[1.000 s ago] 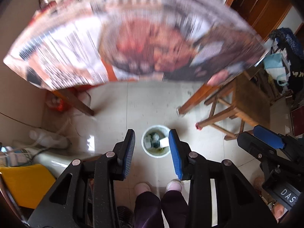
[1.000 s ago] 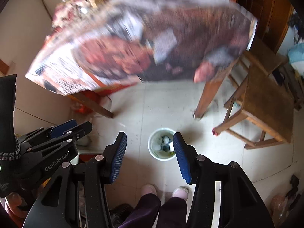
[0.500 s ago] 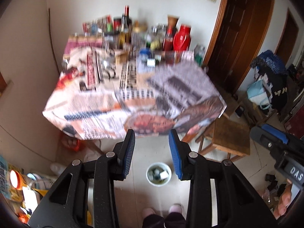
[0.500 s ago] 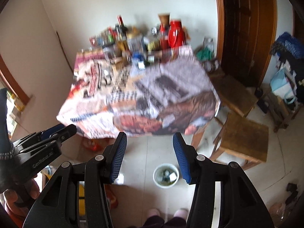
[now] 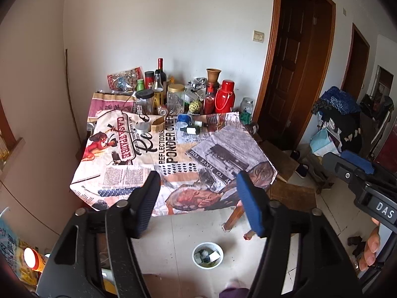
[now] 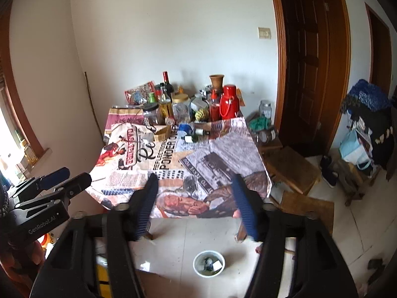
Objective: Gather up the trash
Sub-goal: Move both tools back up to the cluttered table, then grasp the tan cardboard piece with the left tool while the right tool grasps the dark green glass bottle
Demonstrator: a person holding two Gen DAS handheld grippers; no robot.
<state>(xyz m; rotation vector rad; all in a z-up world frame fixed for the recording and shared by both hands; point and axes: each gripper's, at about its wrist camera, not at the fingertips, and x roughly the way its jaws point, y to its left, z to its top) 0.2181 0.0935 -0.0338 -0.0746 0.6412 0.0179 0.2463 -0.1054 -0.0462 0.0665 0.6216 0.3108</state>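
Only right view showed us window; both grippers held fingers wide, empty, off worktop edge.

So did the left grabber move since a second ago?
Yes. The left gripper has pulled up and back: the white bin on the floor now looks smaller and lower, and the whole table shows.

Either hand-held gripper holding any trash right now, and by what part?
Nothing is held. The left hand-held gripper and right hand-held gripper both stand open and empty above the small white trash bucket.
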